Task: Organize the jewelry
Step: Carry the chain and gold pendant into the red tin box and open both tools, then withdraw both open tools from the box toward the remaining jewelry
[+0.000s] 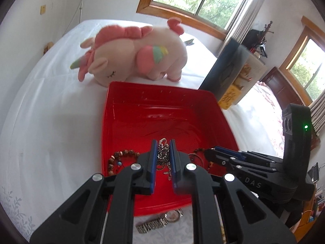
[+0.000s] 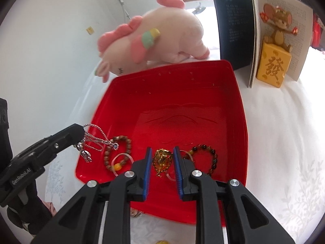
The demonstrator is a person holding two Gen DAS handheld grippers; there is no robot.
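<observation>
Silver chain necklace (image 1: 163,154) hangs pinched btwn the blue pads of the left hand-held gripper (image 1: 164,157), over the near-left part of the red tray (image 1: 126,93). Right hand-held gripper (image 2: 162,162) sits w/ pads slightly apart around a gold pendant (image 2: 161,161); can't tell if they touch it. In the tray: brown bead bracelet (image 2: 116,152) to the left, dark bead bracelet (image 2: 205,156) to the right, both near the front wall. Metal wristwatch (image 1: 160,221) lies on the white bed sheet (image 1: 50,122) just outside the tray's near edge. Beyond the tray, a pink unicorn plush (image 1: 134,55) & an open book (image 2: 258,26) standing upright.
</observation>
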